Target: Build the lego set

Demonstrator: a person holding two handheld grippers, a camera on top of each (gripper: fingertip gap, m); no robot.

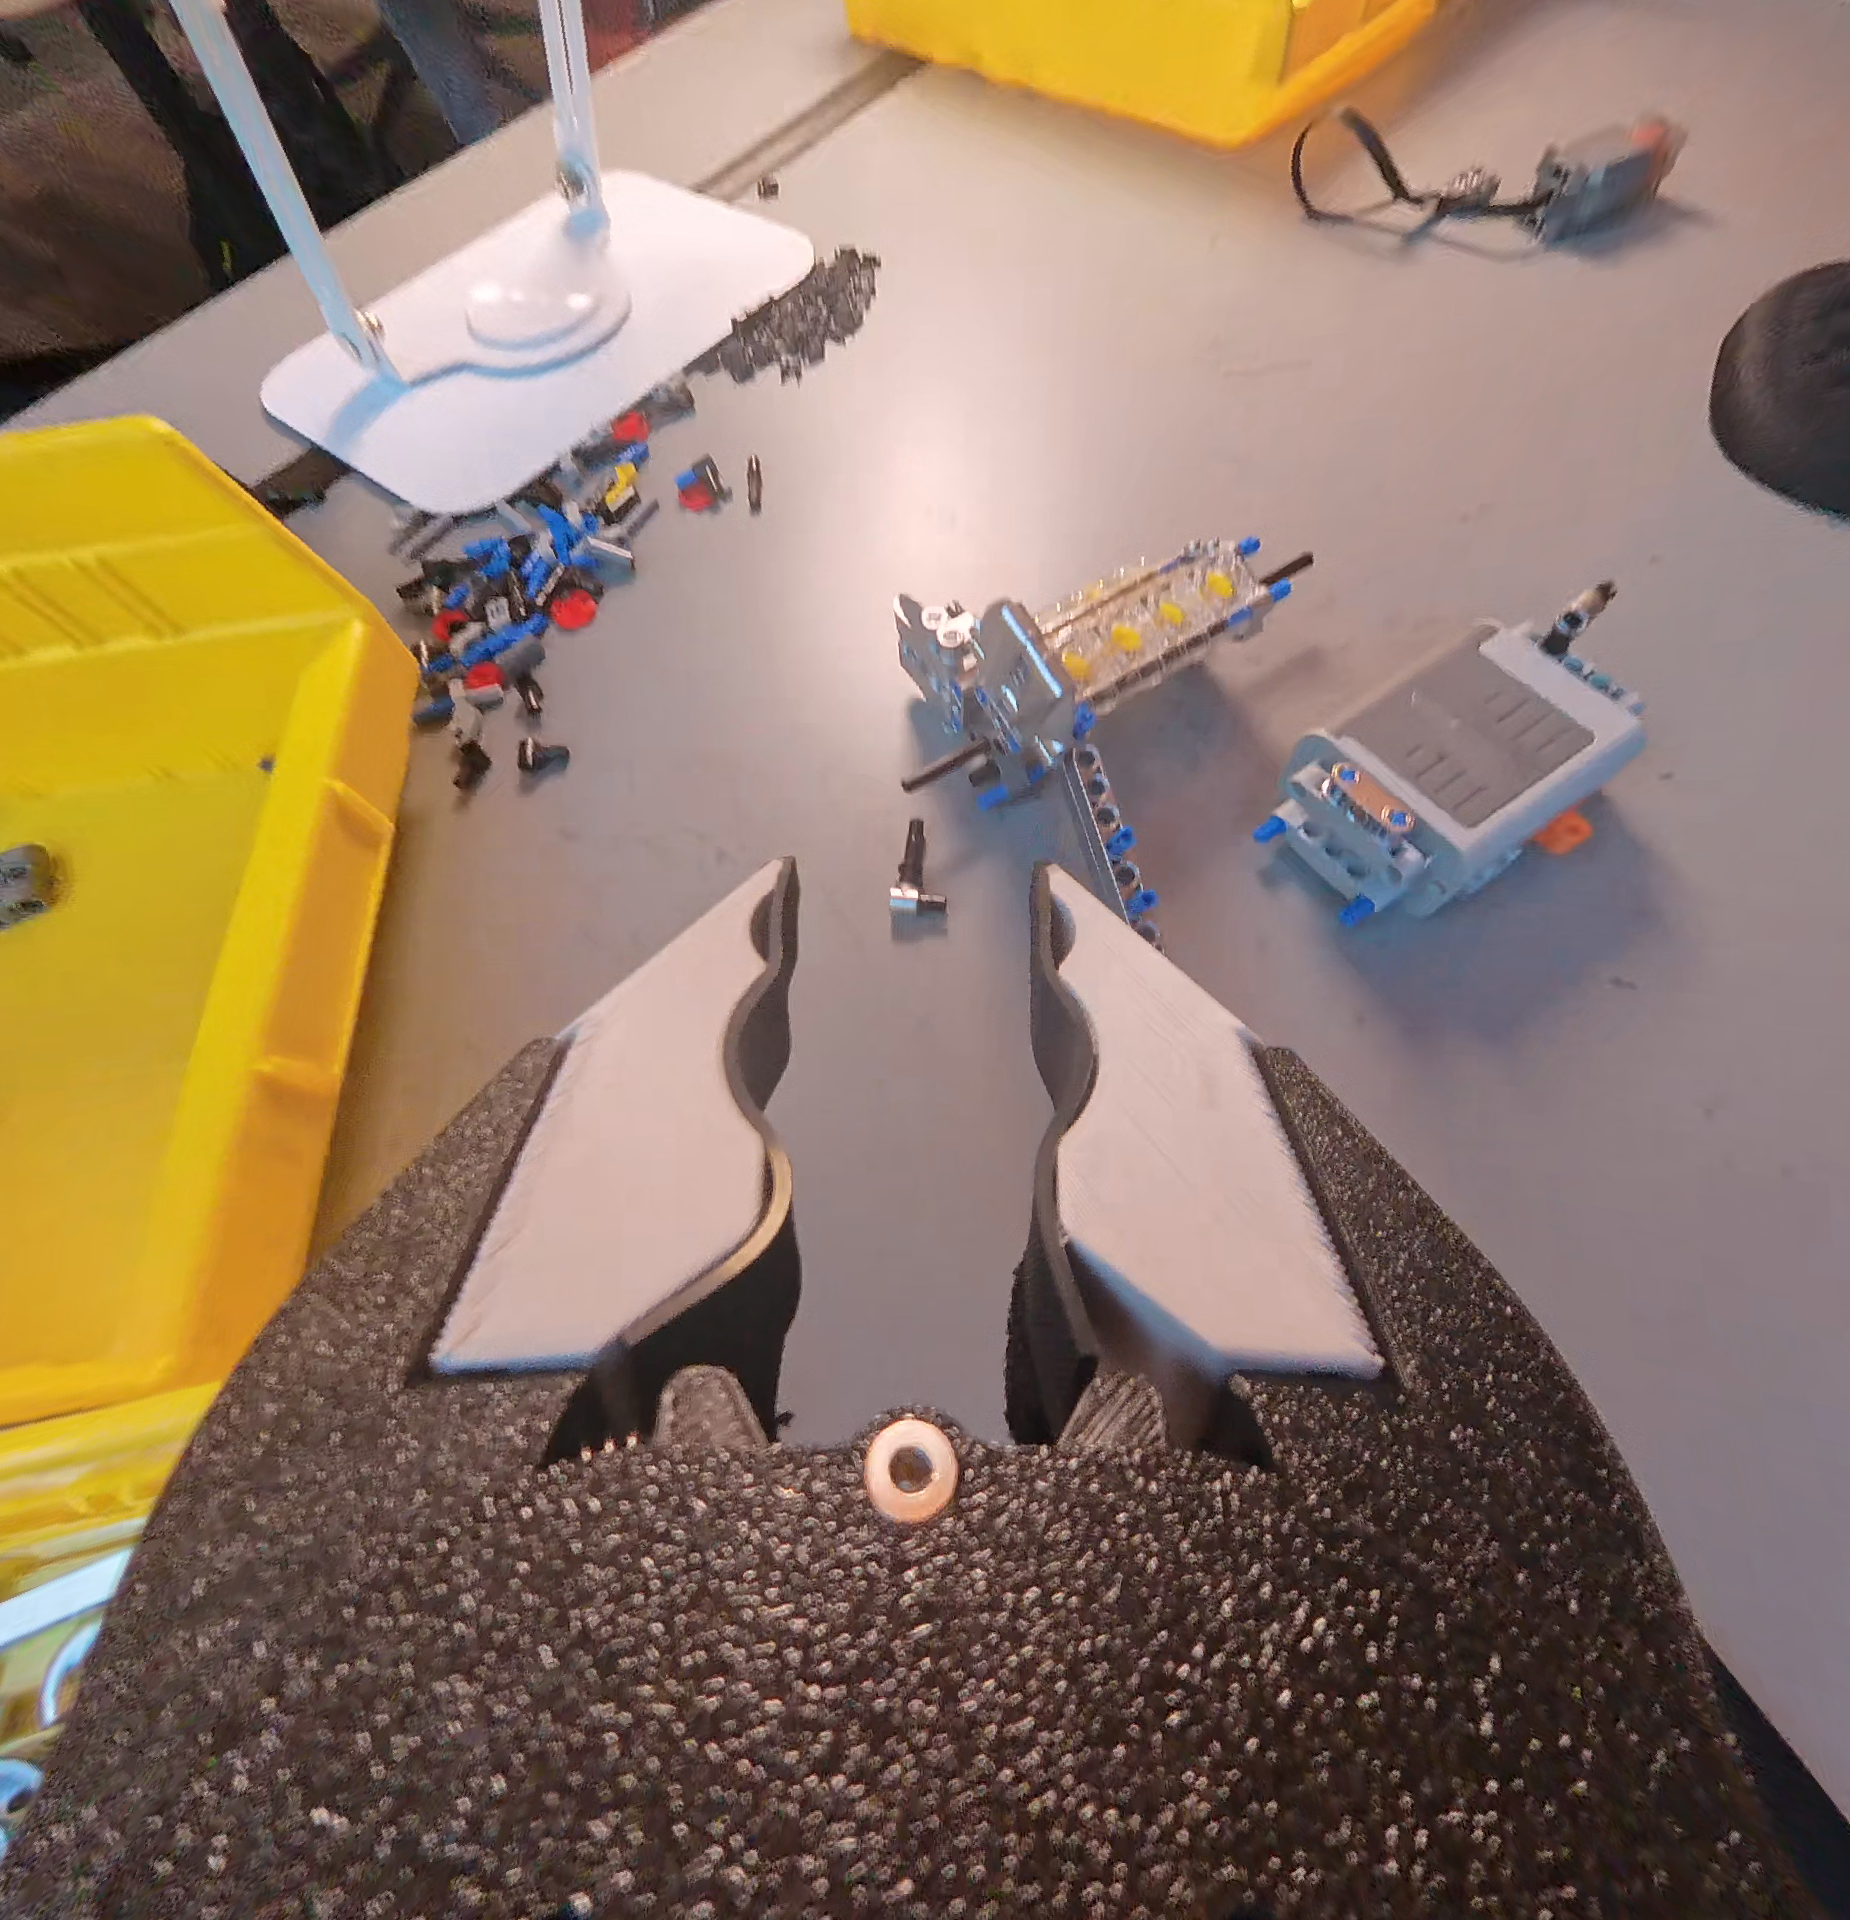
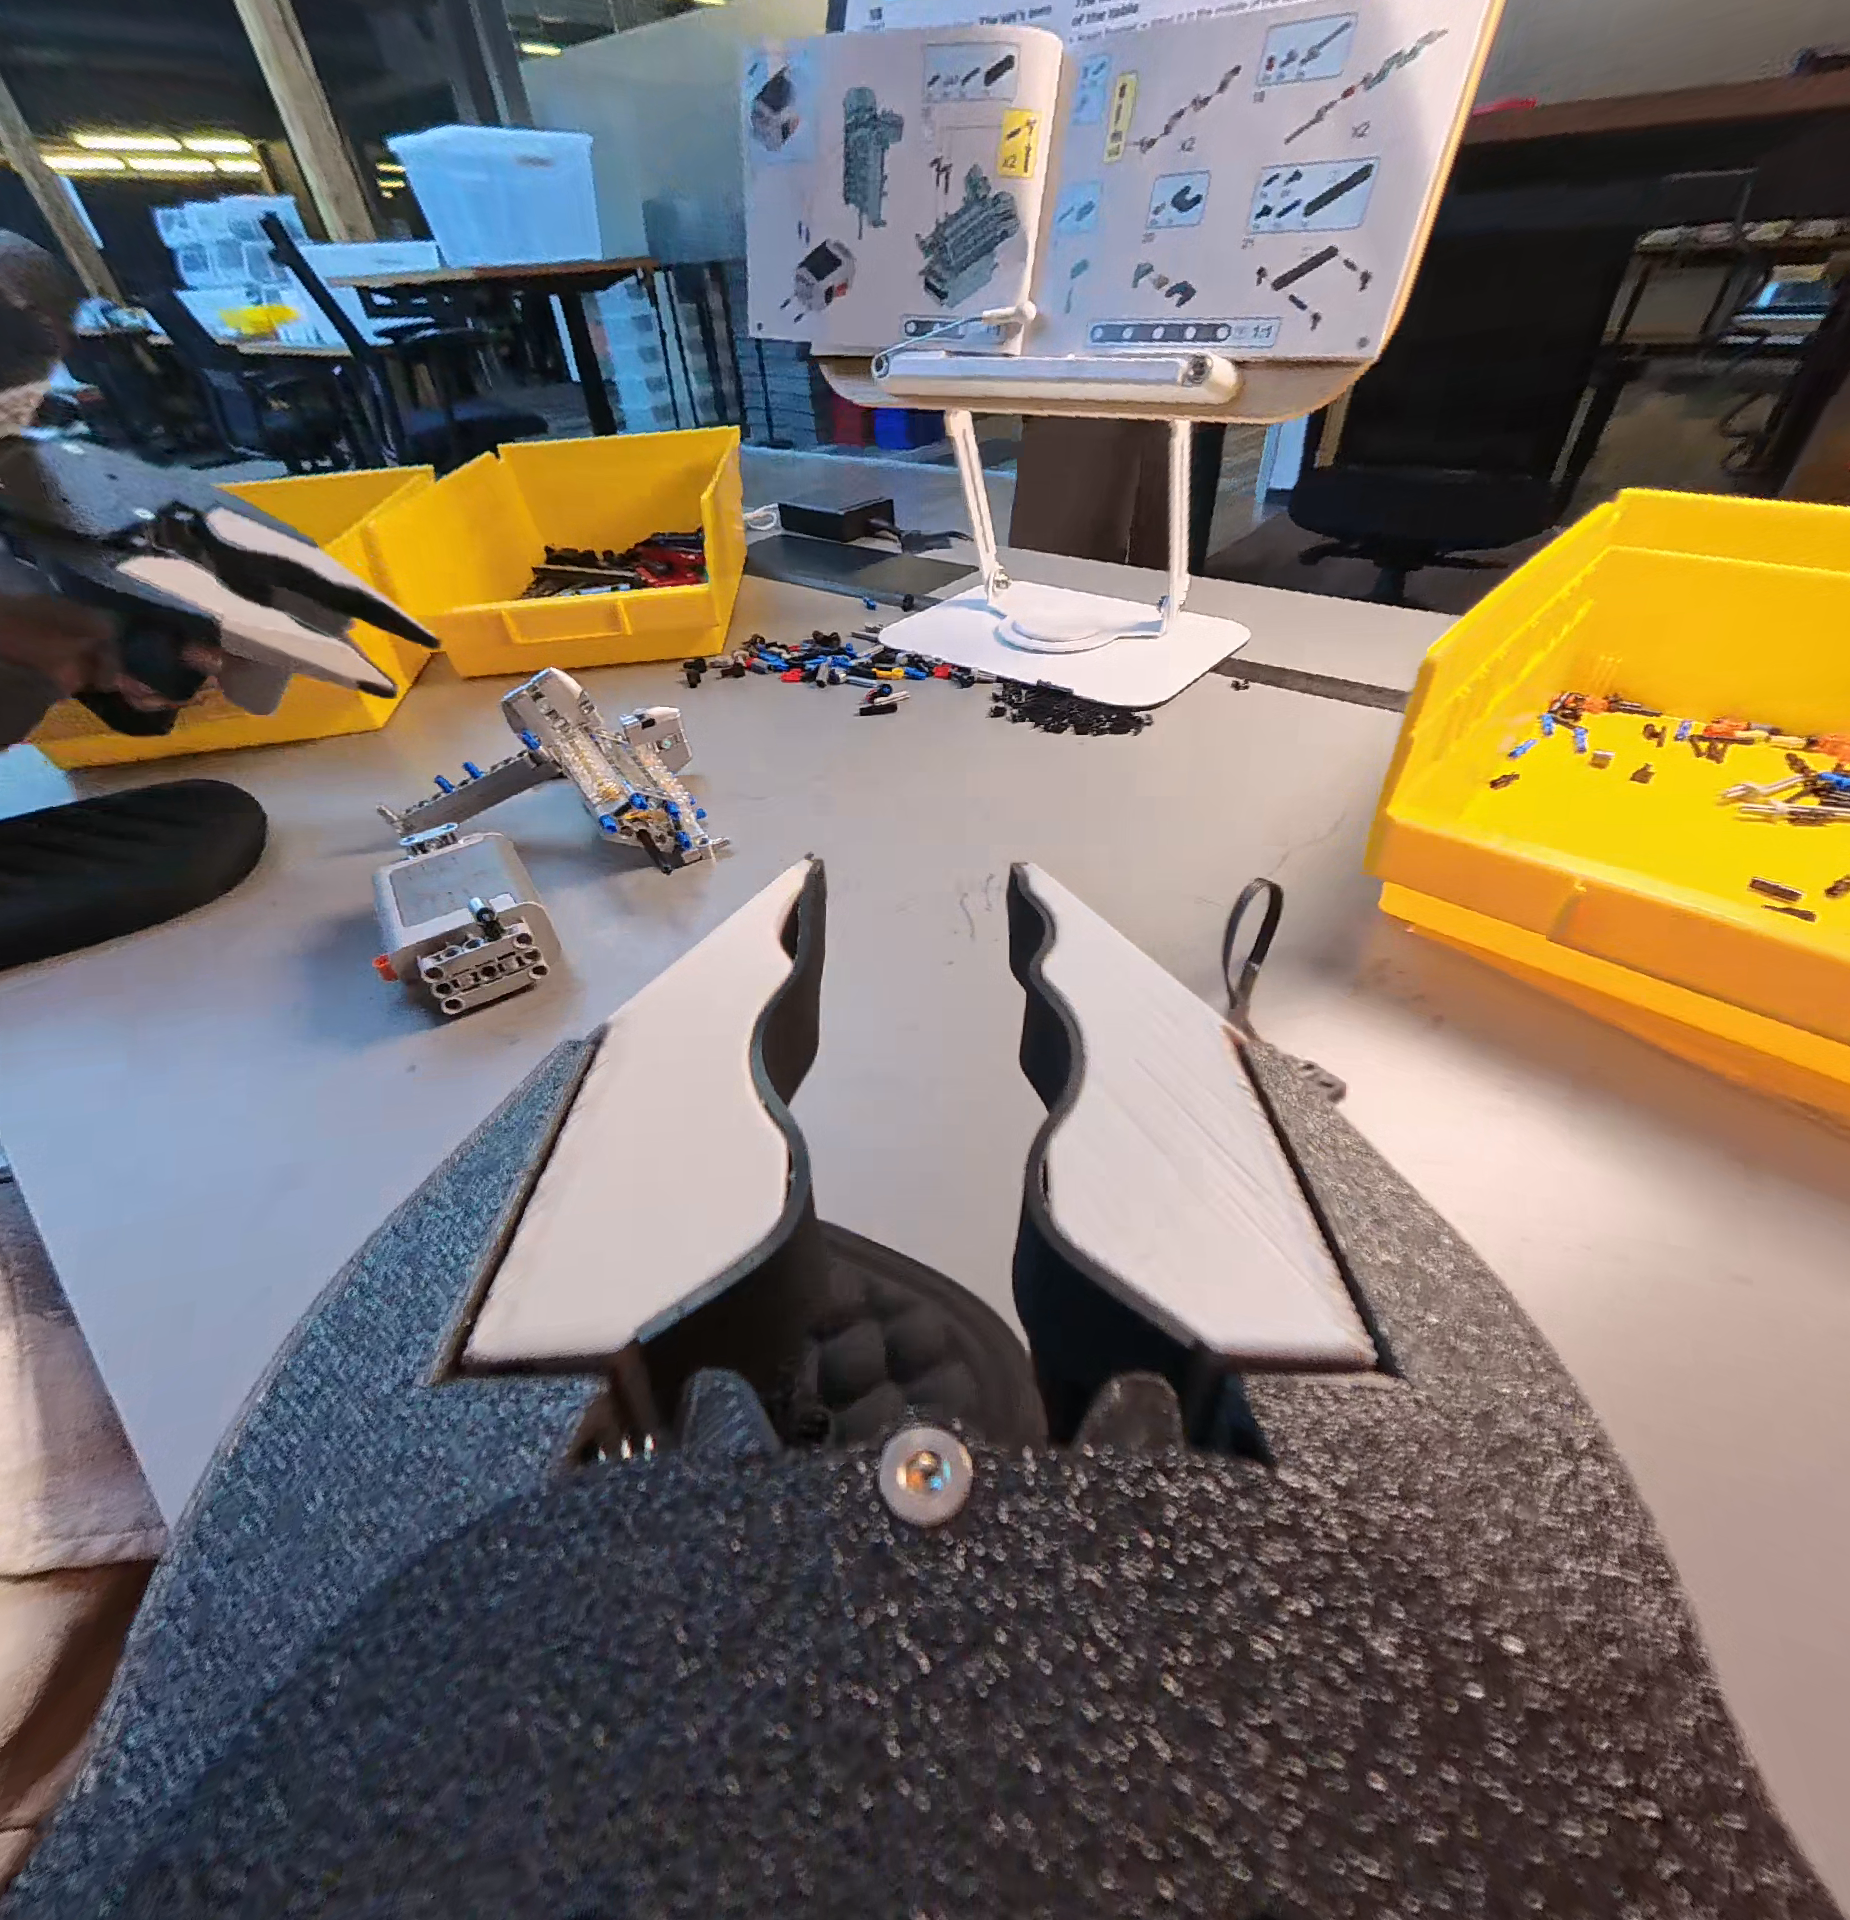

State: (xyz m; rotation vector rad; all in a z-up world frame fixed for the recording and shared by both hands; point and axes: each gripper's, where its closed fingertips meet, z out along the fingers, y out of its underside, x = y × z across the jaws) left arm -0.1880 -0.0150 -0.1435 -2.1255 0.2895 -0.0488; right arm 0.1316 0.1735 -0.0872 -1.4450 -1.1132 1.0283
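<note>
Grippers both parted and empty: left gripper (image 1: 916,883) hovers over the grey table (image 1: 1316,1195), a small black-and-grey connector (image 1: 913,883) lying just past its tips, beside the part-built model (image 1: 1066,665); right gripper (image 2: 916,878) hangs above bare tabletop, well apart from the battery box (image 2: 464,925).

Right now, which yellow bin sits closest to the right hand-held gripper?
The shallow yellow bin to its right, with scattered small parts on its floor. The two other yellow bins stand farther off, across the table beyond the part-built model.
</note>
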